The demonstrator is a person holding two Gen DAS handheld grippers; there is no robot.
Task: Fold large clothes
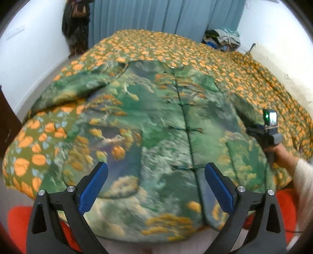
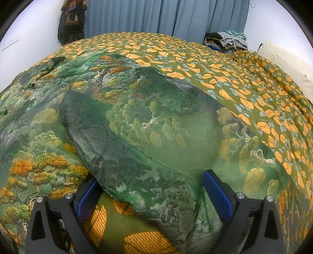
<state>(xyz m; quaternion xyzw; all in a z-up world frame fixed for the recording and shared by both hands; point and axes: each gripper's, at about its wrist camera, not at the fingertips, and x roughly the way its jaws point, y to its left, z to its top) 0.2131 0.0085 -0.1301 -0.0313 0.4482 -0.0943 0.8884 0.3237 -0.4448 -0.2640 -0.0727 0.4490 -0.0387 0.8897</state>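
Observation:
A large green jacket (image 1: 166, 121) printed with trees and clouds lies spread on the bed, its knot-button front seam (image 1: 185, 125) facing up. My left gripper (image 1: 156, 175) is open and empty, hovering over the jacket's near hem. My right gripper (image 2: 150, 185) is open, its jaws on either side of a raised fold of the jacket's sleeve (image 2: 140, 140), not closed on it. The right gripper also shows in the left wrist view (image 1: 252, 127) at the jacket's right edge, held by a hand.
The bed is covered by an olive sheet with orange leaves (image 1: 225, 64). A pile of clothes (image 1: 223, 39) sits at the far right corner. Blue curtains (image 1: 166, 15) hang behind. A pale pillow (image 2: 289, 64) lies at the right. Dark garments (image 1: 76, 27) hang at the far left.

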